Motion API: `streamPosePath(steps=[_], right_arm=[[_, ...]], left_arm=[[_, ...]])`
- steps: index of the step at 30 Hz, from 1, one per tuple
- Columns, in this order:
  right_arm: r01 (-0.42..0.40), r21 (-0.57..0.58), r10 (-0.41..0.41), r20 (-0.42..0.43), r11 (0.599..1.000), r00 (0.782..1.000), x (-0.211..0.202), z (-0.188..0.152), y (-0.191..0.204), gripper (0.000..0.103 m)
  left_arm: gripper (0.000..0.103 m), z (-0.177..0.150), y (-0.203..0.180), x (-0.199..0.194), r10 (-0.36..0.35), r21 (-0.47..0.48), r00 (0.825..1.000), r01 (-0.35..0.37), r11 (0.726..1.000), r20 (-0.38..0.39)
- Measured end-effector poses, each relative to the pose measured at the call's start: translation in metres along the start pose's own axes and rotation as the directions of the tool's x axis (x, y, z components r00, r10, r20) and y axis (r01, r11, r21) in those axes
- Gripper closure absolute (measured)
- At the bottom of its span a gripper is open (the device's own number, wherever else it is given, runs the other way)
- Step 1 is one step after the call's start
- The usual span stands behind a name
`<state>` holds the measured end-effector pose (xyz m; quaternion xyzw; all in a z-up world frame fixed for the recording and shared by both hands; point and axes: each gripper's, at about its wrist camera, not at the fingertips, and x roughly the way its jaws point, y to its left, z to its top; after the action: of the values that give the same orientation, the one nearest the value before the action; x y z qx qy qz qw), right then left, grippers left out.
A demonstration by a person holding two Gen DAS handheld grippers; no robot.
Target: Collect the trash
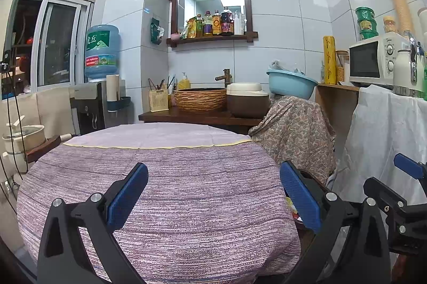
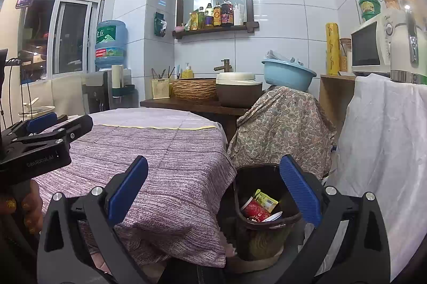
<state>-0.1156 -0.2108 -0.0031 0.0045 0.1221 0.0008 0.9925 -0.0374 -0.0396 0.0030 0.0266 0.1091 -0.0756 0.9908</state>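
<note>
A dark trash bin (image 2: 267, 224) stands on the floor at the right of the round table (image 2: 165, 150). Inside it lie a red cup (image 2: 254, 210), a yellow-green packet (image 2: 265, 199) and a white piece. My right gripper (image 2: 213, 187) is open and empty, held above the table's right edge and the bin. My left gripper (image 1: 213, 193) is open and empty over the purple striped tablecloth (image 1: 160, 190). A bit of the trash shows behind its right finger (image 1: 300, 194). The left gripper also shows at the left of the right wrist view (image 2: 45, 131).
A chair draped in paisley cloth (image 2: 283, 129) stands behind the bin. A white-draped counter (image 2: 384, 139) with a microwave (image 2: 369, 46) is at the right. A wooden sink counter (image 1: 202, 115) with a basket, pot and blue basin (image 1: 291, 83) is behind the table. A water dispenser (image 1: 101, 86) is at the left.
</note>
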Motion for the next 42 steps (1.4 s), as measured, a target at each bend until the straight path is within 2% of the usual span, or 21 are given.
streamPosePath(steps=[42], right_arm=[[-0.001, 0.011, 0.001, -0.016, 1.000, 1.000, 0.0005, -0.0023, 0.0031, 0.006]], left_arm=[[0.005, 0.0006, 0.0039, 0.0035, 0.004, 0.007, 1.000, -0.004, 1.000, -0.029]])
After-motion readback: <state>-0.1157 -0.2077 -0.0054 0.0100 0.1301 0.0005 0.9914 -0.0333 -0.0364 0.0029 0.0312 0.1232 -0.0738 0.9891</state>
